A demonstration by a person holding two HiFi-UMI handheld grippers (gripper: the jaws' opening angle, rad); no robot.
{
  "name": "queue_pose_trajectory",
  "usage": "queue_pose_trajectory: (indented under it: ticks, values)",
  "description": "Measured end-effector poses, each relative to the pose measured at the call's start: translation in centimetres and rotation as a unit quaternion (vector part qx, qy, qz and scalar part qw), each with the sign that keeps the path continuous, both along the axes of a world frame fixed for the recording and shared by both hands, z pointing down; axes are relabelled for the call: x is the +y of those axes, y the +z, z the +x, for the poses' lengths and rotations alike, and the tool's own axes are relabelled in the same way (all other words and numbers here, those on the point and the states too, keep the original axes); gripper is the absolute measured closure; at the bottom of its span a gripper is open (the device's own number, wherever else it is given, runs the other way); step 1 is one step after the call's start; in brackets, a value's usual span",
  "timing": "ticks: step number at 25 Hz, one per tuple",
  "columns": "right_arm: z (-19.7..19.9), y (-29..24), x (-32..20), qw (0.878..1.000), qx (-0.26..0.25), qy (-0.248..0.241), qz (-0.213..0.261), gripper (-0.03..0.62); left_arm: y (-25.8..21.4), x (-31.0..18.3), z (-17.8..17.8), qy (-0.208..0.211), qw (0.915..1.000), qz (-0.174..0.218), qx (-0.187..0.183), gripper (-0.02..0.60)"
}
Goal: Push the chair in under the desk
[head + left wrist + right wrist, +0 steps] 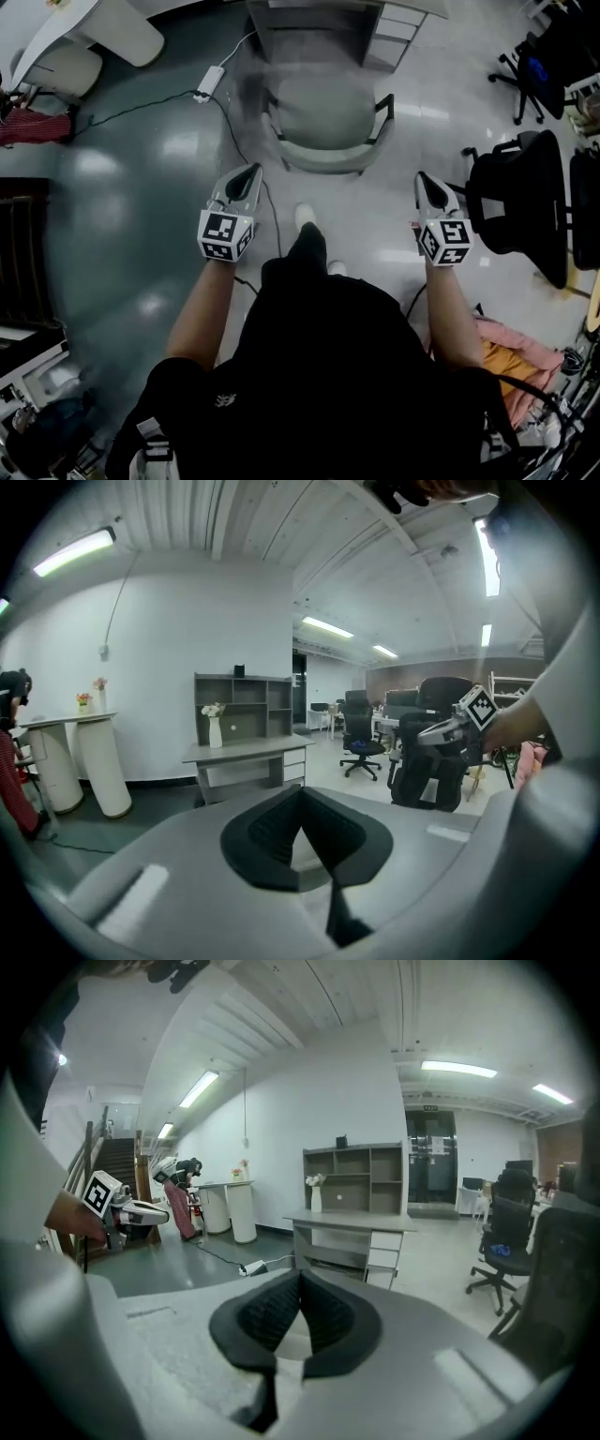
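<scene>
While the person holds both tools out ahead, the left gripper (246, 183) and the right gripper (427, 185) each have their jaws pressed together with nothing between them. Both are well apart from each other and clear of the grey armchair (328, 127). That armchair stands on the glossy floor (141, 187) just in front of the grey desk (328, 19), its curved back toward the person. A white power strip (208, 82) lies to its left, and a black office chair (516, 202) stands at the right.
</scene>
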State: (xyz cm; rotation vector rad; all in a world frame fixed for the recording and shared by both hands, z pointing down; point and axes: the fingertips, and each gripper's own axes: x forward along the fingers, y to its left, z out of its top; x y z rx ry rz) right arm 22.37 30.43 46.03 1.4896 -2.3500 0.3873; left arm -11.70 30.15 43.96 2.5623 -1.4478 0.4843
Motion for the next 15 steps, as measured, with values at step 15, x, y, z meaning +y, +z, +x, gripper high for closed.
queue_pose_trajectory:
  ticks: [15]
  values:
    - [-7.4,3.0,-9.1,0.995,-0.01,-0.07,-0.063,0.592,3.8,-12.9,-2.4,0.088,0.9957,-0.02,-0.021,0.575]
